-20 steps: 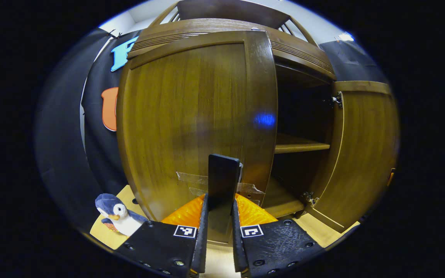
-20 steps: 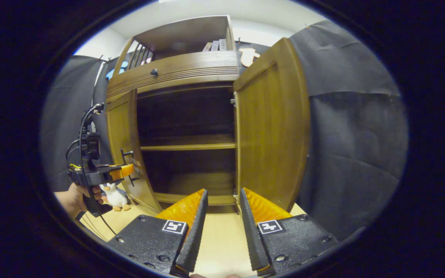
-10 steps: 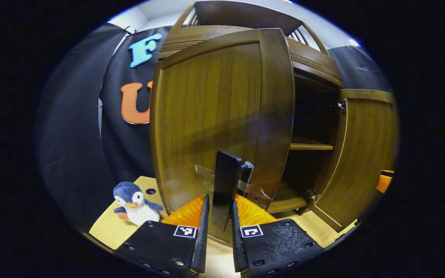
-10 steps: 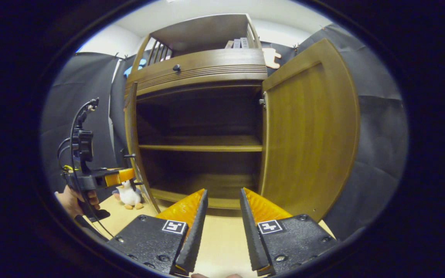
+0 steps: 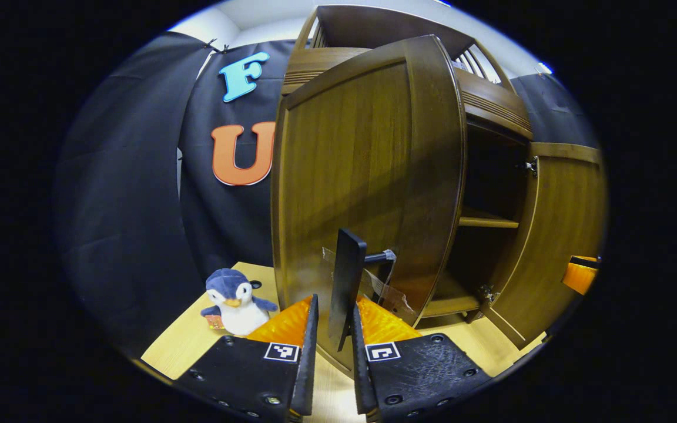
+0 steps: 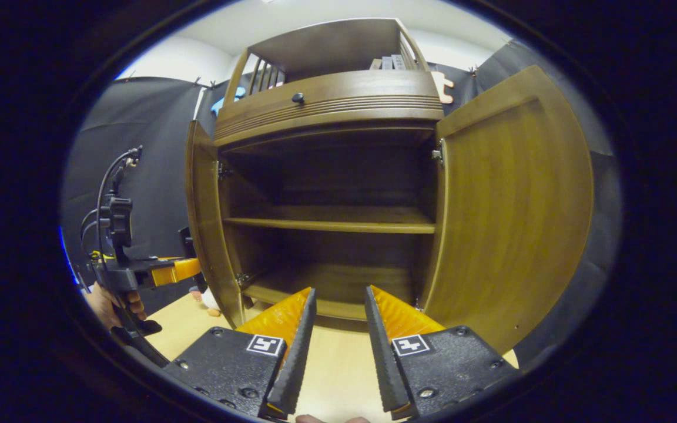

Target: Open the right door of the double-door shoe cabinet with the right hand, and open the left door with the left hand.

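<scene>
The shoe cabinet (image 6: pixel 327 106) stands on the pale wooden floor (image 6: pixel 338 364) with both doors swung out. In the left gripper view, the left gripper (image 5: pixel 331 335) pinches the dark upright handle (image 5: pixel 347 282) of the left door (image 5: pixel 368 170), its two fingers closed on the handle's lower end. Compared with one second earlier, the left door has turned farther outward: it then covered most of the cabinet front, and it now stands close to edge-on, exposing more of the black booth wall (image 5: pixel 127 194) to its left and the shelf (image 5: pixel 488 222) to its right. The plush penguin (image 5: pixel 234 301), on the floor left of the door, appears nearer the centre of the view than before.

In the right gripper view, the right gripper (image 6: pixel 336 346) hangs before the cabinet with its fingers spread and nothing between them, as in the earlier frames. The right door (image 6: pixel 515 217) stands fully open at right. The left door (image 6: pixel 206 217) appears here as a narrow strip at left, where a second ago its face was still broad. The dark interior with its shelf (image 6: pixel 329 220) is now exposed across its whole width. At far left, a hand (image 6: pixel 112 299) holds the left gripper (image 6: pixel 183 269) beside that door.
</scene>
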A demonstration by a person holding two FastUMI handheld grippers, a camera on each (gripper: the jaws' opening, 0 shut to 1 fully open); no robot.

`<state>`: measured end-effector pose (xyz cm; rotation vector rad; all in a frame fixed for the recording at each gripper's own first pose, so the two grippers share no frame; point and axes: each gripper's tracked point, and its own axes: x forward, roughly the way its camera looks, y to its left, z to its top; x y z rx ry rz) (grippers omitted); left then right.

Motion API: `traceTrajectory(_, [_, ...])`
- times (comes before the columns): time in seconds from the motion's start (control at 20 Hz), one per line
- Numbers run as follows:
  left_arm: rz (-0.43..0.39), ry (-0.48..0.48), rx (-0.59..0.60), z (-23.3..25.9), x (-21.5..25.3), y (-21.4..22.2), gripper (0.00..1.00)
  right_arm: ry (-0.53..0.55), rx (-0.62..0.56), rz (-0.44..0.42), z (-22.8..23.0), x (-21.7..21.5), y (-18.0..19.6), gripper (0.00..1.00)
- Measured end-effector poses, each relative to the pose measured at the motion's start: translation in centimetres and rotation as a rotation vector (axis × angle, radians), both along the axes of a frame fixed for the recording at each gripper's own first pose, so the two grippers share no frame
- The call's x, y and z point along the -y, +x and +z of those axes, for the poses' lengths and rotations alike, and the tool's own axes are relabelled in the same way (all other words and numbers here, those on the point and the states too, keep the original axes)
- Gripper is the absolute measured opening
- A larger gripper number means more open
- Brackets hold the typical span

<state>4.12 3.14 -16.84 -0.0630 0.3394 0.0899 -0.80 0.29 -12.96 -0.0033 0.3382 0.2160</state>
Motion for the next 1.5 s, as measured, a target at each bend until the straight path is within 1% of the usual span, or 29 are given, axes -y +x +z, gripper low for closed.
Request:
traceTrajectory(0.2, [0.043,-0.011,0.003,0.1,-1.6,-1.0,0.27,-0.005,-0.010,0.013,-0.4,-0.8,0.2,0.56])
traceTrajectory(0.35, [0.076,-0.047,0.015,0.3,-2.6,-1.7,0.27,0.002,-0.018,0.030,-0.6,-1.6,0.5,0.56])
traceTrajectory(0.4, [0.086,-0.051,0.013,0.3,-2.7,-1.8,0.27,0.003,-0.016,0.032,-0.4,-1.9,0.6,0.54])
traceTrajectory(0.45, [0.092,-0.050,0.015,0.3,-3.3,-2.1,0.27,0.002,-0.013,0.035,-0.4,-2.1,0.7,0.56])
traceTrajectory(0.5, [0.094,-0.047,0.014,0.2,-3.7,-2.2,0.27,0.001,-0.012,0.039,-0.3,-2.5,0.9,0.54])
traceTrajectory(0.55, [0.091,-0.041,0.013,0.2,-4.0,-2.5,0.27,-0.001,-0.013,0.043,-0.3,-2.5,0.8,0.56])
traceTrajectory(0.6, [0.080,-0.038,0.005,-0.3,-4.1,-2.6,0.27,-0.007,-0.025,0.038,-0.7,-2.6,0.9,0.56])
traceTrajectory(0.7, [0.074,-0.051,-0.006,-0.9,-4.3,-3.1,0.27,0.009,-0.051,0.045,-1.1,-3.6,1.0,0.67])
traceTrajectory(0.75, [0.076,-0.055,-0.005,-0.9,-4.5,-3.4,0.27,0.016,-0.057,0.043,-1.2,-3.9,1.1,0.69])
traceTrajectory(0.8, [0.083,-0.051,-0.004,-0.9,-5.0,-3.6,0.27,0.018,-0.057,0.042,-1.3,-4.0,1.1,0.65])
traceTrajectory(0.85, [0.094,-0.039,-0.005,-0.9,-5.6,-3.8,0.27,0.014,-0.055,0.037,-1.2,-4.1,1.2,0.65])
traceTrajectory(0.9, [0.104,-0.028,-0.005,-0.9,-6.2,-4.0,0.27,0.009,-0.054,0.036,-1.3,-4.3,1.3,0.69])
traceTrajectory(1.0, [0.103,-0.039,-0.009,-1.0,-6.9,-4.4,0.27,0.003,-0.053,0.039,-1.3,-4.7,1.5,0.69])
traceTrajectory(1.05, [0.112,-0.039,-0.010,-1.0,-7.2,-4.5,0.23,0.003,-0.054,0.044,-1.4,-5.0,1.5,0.65])
traceTrajectory(1.1, [0.116,-0.037,-0.013,-1.2,-7.7,-4.7,0.21,0.005,-0.054,0.049,-1.4,-5.3,1.6,0.69])
traceTrajectory(1.15, [0.125,-0.032,-0.019,-1.4,-8.4,-4.9,0.09,0.009,-0.051,0.054,-1.3,-5.7,1.7,0.67])
traceTrajectory(1.2, [0.131,-0.026,-0.019,-1.2,-8.8,-5.2,0.00,0.008,-0.047,0.056,-1.2,-6.0,1.7,0.69])
traceTrajectory(1.25, [0.133,-0.023,-0.021,-1.1,-9.1,-5.3,0.13,0.007,-0.042,0.058,-1.2,-6.2,1.8,0.65])
traceTrajectory(1.3, [0.136,-0.018,-0.020,-1.0,-9.4,-5.5,0.13,0.006,-0.040,0.058,-1.1,-6.5,1.8,0.69])
traceTrajectory(1.4, [0.146,-0.005,-0.023,-1.0,-10.3,-5.9,0.13,0.002,-0.045,0.060,-1.4,-6.8,1.9,0.67])
traceTrajectory(1.5, [0.169,0.002,-0.024,-1.0,-11.5,-6.2,0.13,0.002,-0.047,0.058,-1.4,-7.0,2.0,0.67])
